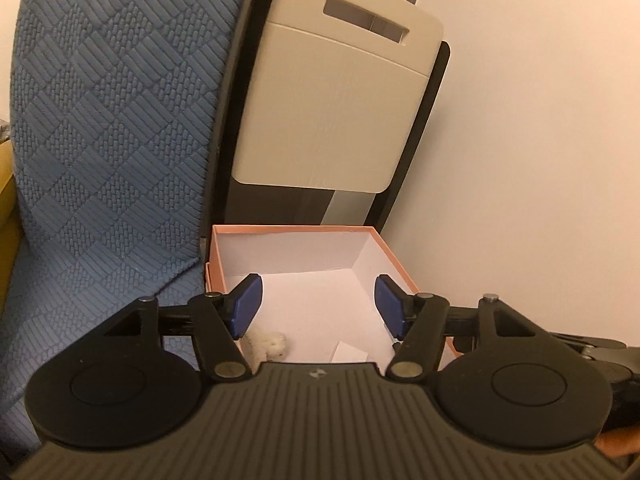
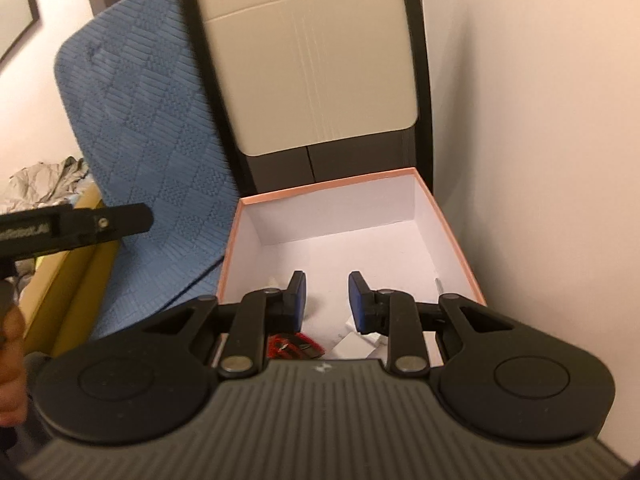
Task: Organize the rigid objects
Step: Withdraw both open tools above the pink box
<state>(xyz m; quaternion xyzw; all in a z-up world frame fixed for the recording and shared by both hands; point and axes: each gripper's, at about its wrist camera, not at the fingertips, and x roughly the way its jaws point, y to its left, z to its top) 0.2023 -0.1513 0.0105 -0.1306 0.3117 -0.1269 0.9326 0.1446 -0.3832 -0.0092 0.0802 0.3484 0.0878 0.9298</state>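
An open box with a pink rim (image 1: 294, 231) (image 2: 332, 185) and a white inside stands on the floor against the wall. My left gripper (image 1: 319, 306) hovers over it, open, with nothing between its blue pads. On the box floor lie a white fluffy thing (image 1: 273, 345) and a white card (image 1: 352, 353). In the right wrist view my right gripper (image 2: 329, 305) also hangs above the box with its jaws a little apart and empty. Below it lie a red and black object (image 2: 292, 346), white pieces (image 2: 356, 342) and a thin metal pin (image 2: 439, 284).
A blue quilted blanket (image 1: 112, 128) (image 2: 152, 152) drapes over a seat left of the box. A beige board with a handle slot (image 1: 336, 96) (image 2: 308, 64) leans on a dark panel behind it. A pale wall (image 2: 540, 140) runs along the right. Yellow furniture (image 2: 68, 280) and crumpled paper (image 2: 44, 180) lie far left.
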